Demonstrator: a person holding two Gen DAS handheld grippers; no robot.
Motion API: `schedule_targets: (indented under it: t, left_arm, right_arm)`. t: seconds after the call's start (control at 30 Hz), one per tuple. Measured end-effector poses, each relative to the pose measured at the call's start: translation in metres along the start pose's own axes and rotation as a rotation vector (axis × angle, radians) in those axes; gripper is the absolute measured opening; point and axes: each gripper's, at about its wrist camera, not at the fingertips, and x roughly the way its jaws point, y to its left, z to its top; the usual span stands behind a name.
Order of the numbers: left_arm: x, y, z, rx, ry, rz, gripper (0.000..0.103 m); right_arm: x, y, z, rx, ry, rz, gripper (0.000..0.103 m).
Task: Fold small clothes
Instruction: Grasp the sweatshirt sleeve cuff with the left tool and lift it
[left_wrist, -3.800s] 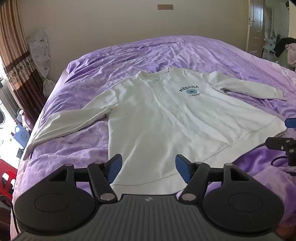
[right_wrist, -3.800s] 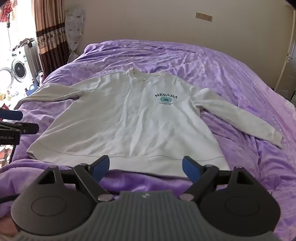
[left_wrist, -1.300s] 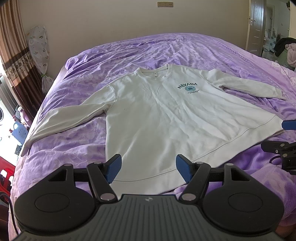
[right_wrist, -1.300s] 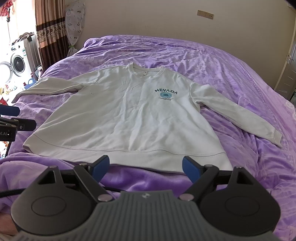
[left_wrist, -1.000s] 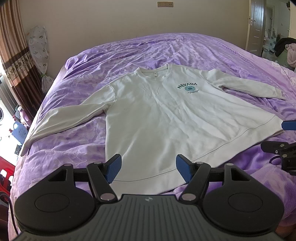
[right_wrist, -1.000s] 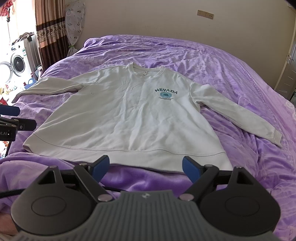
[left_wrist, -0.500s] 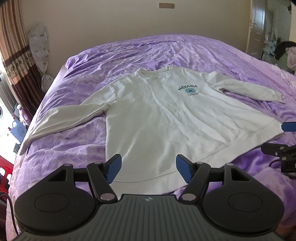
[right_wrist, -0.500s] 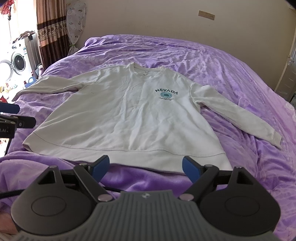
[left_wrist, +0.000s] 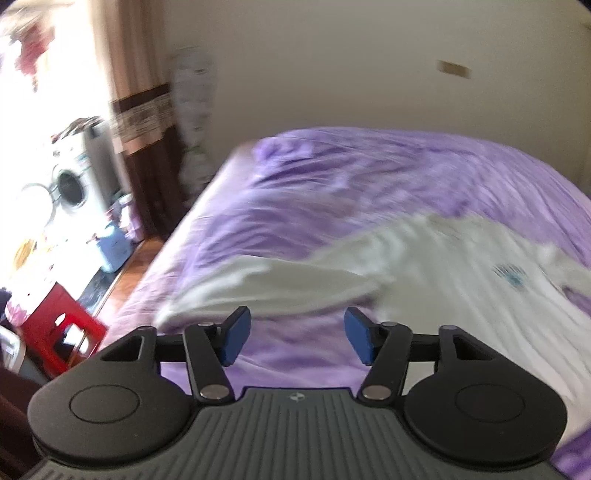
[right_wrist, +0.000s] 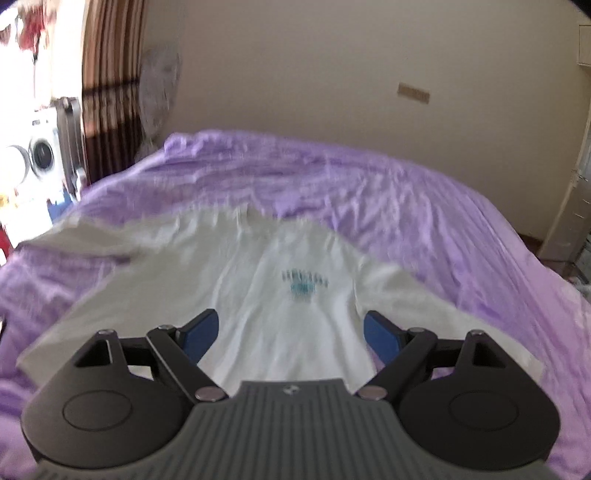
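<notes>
A cream long-sleeved sweatshirt (right_wrist: 280, 295) with a teal chest print lies flat on the purple bed (right_wrist: 424, 221). Both views are blurred by motion. My left gripper (left_wrist: 295, 334) hovers near the shirt's left sleeve (left_wrist: 266, 280); its jaws are closing, with nothing between the blue pads. My right gripper (right_wrist: 291, 334) stands open over the lower body of the sweatshirt (left_wrist: 480, 295), below the print, and holds nothing.
The bed's left edge drops to a wooden floor with a red stool (left_wrist: 59, 332), a blue container (left_wrist: 114, 247) and a washing machine (left_wrist: 74, 184). Brown curtains (right_wrist: 107, 92) hang at the left. A beige wall runs behind the bed, and a door frame (right_wrist: 569, 206) stands at the right.
Both grippers have swung forward and to the left over the bed. The left view now faces the left sleeve and the bed's edge; its jaws stand slightly narrower. The sweatshirt lies as before.
</notes>
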Motion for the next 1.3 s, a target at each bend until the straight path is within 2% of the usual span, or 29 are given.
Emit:
schedule_targets:
  t: [0.13, 0.2, 0.33, 0.37, 0.53, 0.67, 0.77, 0.83, 0.9, 0.93, 0.97, 1.1, 1.2, 1.3]
  left_arm:
    - [0.035, 0.085, 0.009, -0.269, 0.01, 0.004, 0.066]
    - [0.053, 0.123, -0.001, -0.413, -0.021, -0.005, 0.066]
    - [0.099, 0.179, -0.033, -0.678, 0.009, -0.062, 0.067]
    - [0.11, 0.19, -0.041, -0.737, 0.015, -0.071, 0.067]
    - [0.162, 0.229, -0.081, -0.999, 0.031, -0.101, 0.067]
    - [0.191, 0.251, -0.101, -1.155, 0.033, -0.086, 0.067]
    - [0.21, 0.264, -0.106, -1.221, 0.044, -0.09, 0.067]
    - [0.216, 0.266, -0.105, -1.233, 0.062, -0.07, 0.054]
    - [0.216, 0.261, -0.097, -1.195, 0.055, -0.047, 0.02]
    - [0.213, 0.257, -0.092, -1.171, 0.037, -0.04, 0.015]
    - [0.208, 0.252, -0.086, -1.143, 0.01, -0.038, 0.007]
    - [0.177, 0.22, -0.045, -0.985, -0.115, -0.067, 0.005]
    - [0.147, 0.17, -0.003, -0.782, -0.206, -0.09, 0.005]
    - [0.12, 0.102, 0.036, -0.563, -0.285, -0.102, 0.005]
  right_arm:
    - [0.05, -0.023, 0.015, 0.114, 0.06, -0.008, 0.08]
    - [0.075, -0.031, 0.018, 0.186, 0.069, 0.023, 0.072]
    - [0.128, -0.035, 0.015, 0.311, 0.108, 0.043, 0.05]
    - [0.141, -0.031, 0.014, 0.322, 0.128, 0.033, 0.045]
    - [0.195, -0.014, 0.016, 0.357, 0.213, 0.042, 0.038]
    - [0.218, 0.005, 0.017, 0.332, 0.242, 0.081, 0.038]
    - [0.229, 0.018, 0.02, 0.293, 0.252, 0.096, 0.034]
    - [0.233, 0.025, 0.023, 0.27, 0.258, 0.112, 0.027]
    - [0.237, 0.032, 0.026, 0.241, 0.266, 0.129, 0.018]
    - [0.239, 0.034, 0.027, 0.231, 0.268, 0.133, 0.014]
    - [0.241, 0.036, 0.028, 0.222, 0.269, 0.136, 0.012]
    - [0.249, 0.044, 0.031, 0.199, 0.274, 0.15, 0.012]
    - [0.252, 0.046, 0.033, 0.194, 0.281, 0.163, 0.011]
    - [0.255, 0.047, 0.037, 0.199, 0.287, 0.167, 0.01]
